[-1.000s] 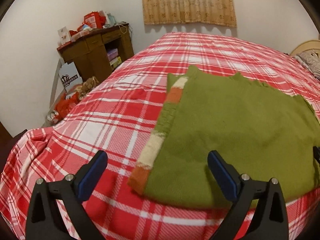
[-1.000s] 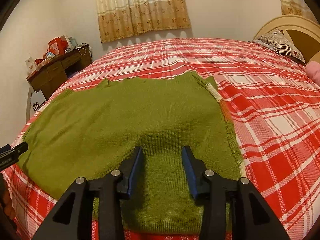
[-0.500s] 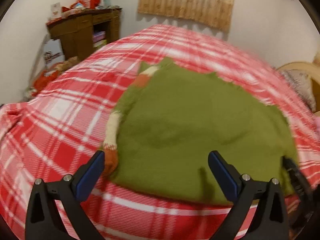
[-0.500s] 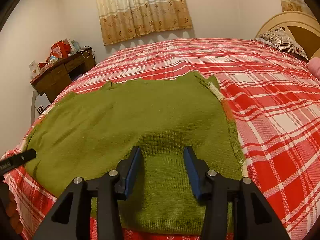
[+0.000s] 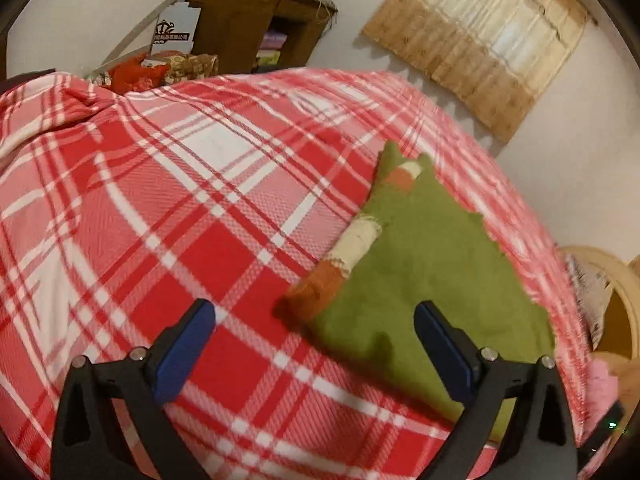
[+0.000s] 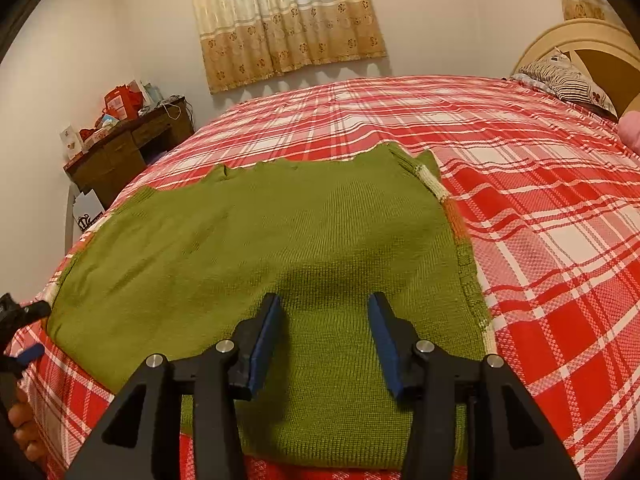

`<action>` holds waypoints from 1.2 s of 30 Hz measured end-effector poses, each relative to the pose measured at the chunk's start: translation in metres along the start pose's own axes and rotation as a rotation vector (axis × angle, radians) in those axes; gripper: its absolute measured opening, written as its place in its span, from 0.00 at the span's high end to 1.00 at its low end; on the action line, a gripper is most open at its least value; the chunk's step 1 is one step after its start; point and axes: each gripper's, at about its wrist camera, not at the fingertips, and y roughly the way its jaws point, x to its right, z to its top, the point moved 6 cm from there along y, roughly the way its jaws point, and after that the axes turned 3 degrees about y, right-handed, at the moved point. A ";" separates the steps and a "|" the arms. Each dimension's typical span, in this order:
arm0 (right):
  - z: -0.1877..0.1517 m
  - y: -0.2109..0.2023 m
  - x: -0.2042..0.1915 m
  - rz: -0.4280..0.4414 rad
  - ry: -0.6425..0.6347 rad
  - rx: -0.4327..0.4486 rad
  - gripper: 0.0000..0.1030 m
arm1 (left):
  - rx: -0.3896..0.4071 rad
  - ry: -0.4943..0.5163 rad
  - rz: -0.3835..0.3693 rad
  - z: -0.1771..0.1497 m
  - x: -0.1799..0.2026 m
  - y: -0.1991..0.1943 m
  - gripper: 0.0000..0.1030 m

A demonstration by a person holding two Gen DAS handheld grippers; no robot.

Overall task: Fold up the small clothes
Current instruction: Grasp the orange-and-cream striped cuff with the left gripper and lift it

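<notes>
Both of my grippers hang over the bed with nothing between their blue pads. My left gripper [image 5: 314, 326] stands spread wide above the red plaid bedspread [image 5: 168, 216], its jaws framing the near corner of the green knitted sweater [image 5: 432, 276]. One pad sits over bare plaid and the other over green cloth, and I cannot tell whether either touches the fabric. That view is tilted and a little blurred.

My right gripper [image 6: 324, 318] has its jaws partly apart; they have just been opening a little, with no fold of cloth caught between them, only the flat knit below.

From that side the sweater lies spread flat on the near part of the bed, folded in so that a striped sleeve [image 6: 452, 208] in cream, orange and green runs along its right edge. At the left edge of the right wrist view my left gripper's tip shows beside the sweater's far corner.
</notes>
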 end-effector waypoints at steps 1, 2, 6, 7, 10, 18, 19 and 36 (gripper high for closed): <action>0.000 0.000 0.000 0.000 -0.001 0.000 0.53 | -0.019 -0.008 -0.029 -0.005 0.006 -0.002 0.02; 0.000 0.001 0.000 0.001 -0.002 -0.001 0.53 | -0.038 -0.017 -0.066 -0.008 0.012 0.000 0.02; 0.000 0.001 0.000 -0.001 -0.004 -0.002 0.53 | -0.048 0.074 -0.114 -0.009 0.042 0.020 0.01; 0.000 0.001 0.000 0.000 -0.003 -0.002 0.53 | -0.051 0.107 -0.118 -0.003 0.052 0.029 0.01; 0.000 0.000 0.000 0.000 -0.003 -0.002 0.53 | -0.073 0.123 -0.184 0.013 0.067 0.042 0.01; 0.000 0.001 -0.002 -0.020 -0.019 -0.006 0.53 | -0.075 0.082 -0.202 0.039 0.070 0.059 0.49; 0.002 0.000 -0.005 -0.042 -0.035 -0.011 0.53 | -0.082 0.130 -0.169 0.035 0.071 0.064 0.60; -0.017 0.016 -0.082 0.275 -0.096 -0.104 0.67 | 0.113 0.515 -0.064 0.025 0.133 0.027 0.80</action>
